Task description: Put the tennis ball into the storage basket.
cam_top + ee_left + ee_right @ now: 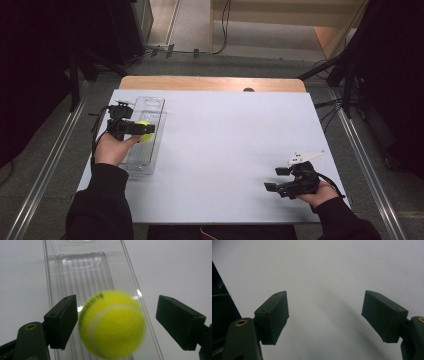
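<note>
A yellow tennis ball (111, 325) sits blurred between the jaws of my left gripper (117, 308), over a long clear plastic tray (82, 265). The left pad is close to the ball, and a clear gap separates the right pad from it, so the pads do not press on it. In the high view the left gripper (142, 128) and the ball (145, 136) are above the tray (152, 104) at the table's left. My right gripper (272, 179) stands open near the front right, with nothing between its jaws (325, 312) but bare white tabletop.
The white tabletop (225, 145) stretches between the two hands. A wooden strip (210, 83) runs along its far edge. Dark stands and cables flank the table on both sides.
</note>
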`<state>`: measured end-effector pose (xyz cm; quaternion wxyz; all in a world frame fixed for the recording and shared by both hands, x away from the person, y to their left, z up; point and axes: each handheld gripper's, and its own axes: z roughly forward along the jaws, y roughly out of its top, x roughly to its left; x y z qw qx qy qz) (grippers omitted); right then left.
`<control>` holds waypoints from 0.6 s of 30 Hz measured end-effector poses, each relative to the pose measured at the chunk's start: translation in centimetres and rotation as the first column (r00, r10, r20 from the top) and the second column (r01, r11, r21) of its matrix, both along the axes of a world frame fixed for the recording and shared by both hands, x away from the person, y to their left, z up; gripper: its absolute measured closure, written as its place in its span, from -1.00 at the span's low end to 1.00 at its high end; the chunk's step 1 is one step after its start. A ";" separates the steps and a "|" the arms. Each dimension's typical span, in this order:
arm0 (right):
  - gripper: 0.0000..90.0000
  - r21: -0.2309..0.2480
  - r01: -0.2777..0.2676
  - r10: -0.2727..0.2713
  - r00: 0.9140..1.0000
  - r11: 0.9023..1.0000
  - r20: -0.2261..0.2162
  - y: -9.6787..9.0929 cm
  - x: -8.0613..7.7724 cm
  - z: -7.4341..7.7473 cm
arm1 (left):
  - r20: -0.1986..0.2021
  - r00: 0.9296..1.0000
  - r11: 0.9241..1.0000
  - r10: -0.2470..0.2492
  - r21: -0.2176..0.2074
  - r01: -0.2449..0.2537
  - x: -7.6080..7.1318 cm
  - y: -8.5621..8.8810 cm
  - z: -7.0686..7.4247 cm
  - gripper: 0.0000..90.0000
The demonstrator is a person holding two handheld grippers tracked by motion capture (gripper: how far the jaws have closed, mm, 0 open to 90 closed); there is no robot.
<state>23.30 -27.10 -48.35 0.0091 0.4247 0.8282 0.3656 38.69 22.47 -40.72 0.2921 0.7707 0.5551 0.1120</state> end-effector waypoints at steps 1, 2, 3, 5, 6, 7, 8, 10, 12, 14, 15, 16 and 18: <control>-0.56 0.000 0.000 0.000 1.000 1.000 0.000 0.0 0.0 0.0 | 0.005 1.000 1.000 -0.012 0.000 0.012 -0.1 0.0 0.2 -0.59; -0.56 0.000 0.001 -0.001 1.000 1.000 -0.002 0.0 0.0 0.0 | 0.011 1.000 1.000 -0.010 -0.002 0.010 -0.1 0.0 0.3 -0.59; -0.56 -0.001 0.000 0.000 1.000 1.000 0.000 0.0 0.0 0.0 | 0.018 1.000 1.000 -0.009 -0.004 0.009 -0.2 0.0 0.5 -0.59; -0.56 0.000 0.000 0.000 1.000 1.000 0.000 0.0 0.0 0.0 | 0.024 1.000 1.000 -0.011 -0.010 0.011 -0.3 0.0 0.8 -0.59; -0.56 -0.001 0.000 0.000 1.000 1.000 -0.001 0.0 0.0 0.0 | 0.026 1.000 1.000 -0.014 -0.008 0.014 -0.3 0.0 0.9 -0.59; -0.56 -0.001 0.000 0.000 1.000 1.000 -0.001 0.0 0.0 0.0 | 0.028 0.999 1.000 -0.017 -0.014 0.017 -0.3 -0.1 1.0 -0.59; -0.56 -0.001 0.001 -0.001 1.000 1.000 -0.001 0.0 0.0 0.0 | 0.030 0.999 1.000 -0.020 -0.019 0.021 -0.4 -0.1 1.1 -0.62; -0.56 -0.001 0.001 -0.001 1.000 1.000 0.000 0.0 0.1 0.0 | 0.031 0.999 0.999 -0.028 -0.029 0.029 -0.5 -0.2 1.4 -0.62; -0.56 -0.001 0.000 0.000 1.000 1.000 -0.001 0.0 0.1 0.0 | 0.032 0.999 0.999 -0.039 -0.035 0.040 -0.5 -0.4 1.6 -0.62; -0.56 -0.002 0.001 -0.001 1.000 1.000 -0.002 0.0 0.0 0.0 | 0.032 0.998 0.998 -0.048 -0.045 0.049 -0.6 -0.6 1.7 -0.62; -0.56 -0.001 0.001 -0.001 1.000 1.000 -0.001 0.0 0.0 0.0 | 0.030 0.998 0.997 -0.056 -0.044 0.057 -0.6 -0.7 1.8 -0.62; -0.56 -0.001 0.000 0.000 1.000 1.000 0.000 0.0 0.0 0.0 | 0.031 0.998 0.997 -0.060 -0.050 0.061 -0.7 -0.8 1.8 -0.62; -0.56 -0.001 -0.001 0.001 1.000 1.000 0.000 0.0 0.0 0.0 | 0.032 0.997 0.995 -0.076 -0.055 0.078 -0.8 -1.0 2.0 -0.62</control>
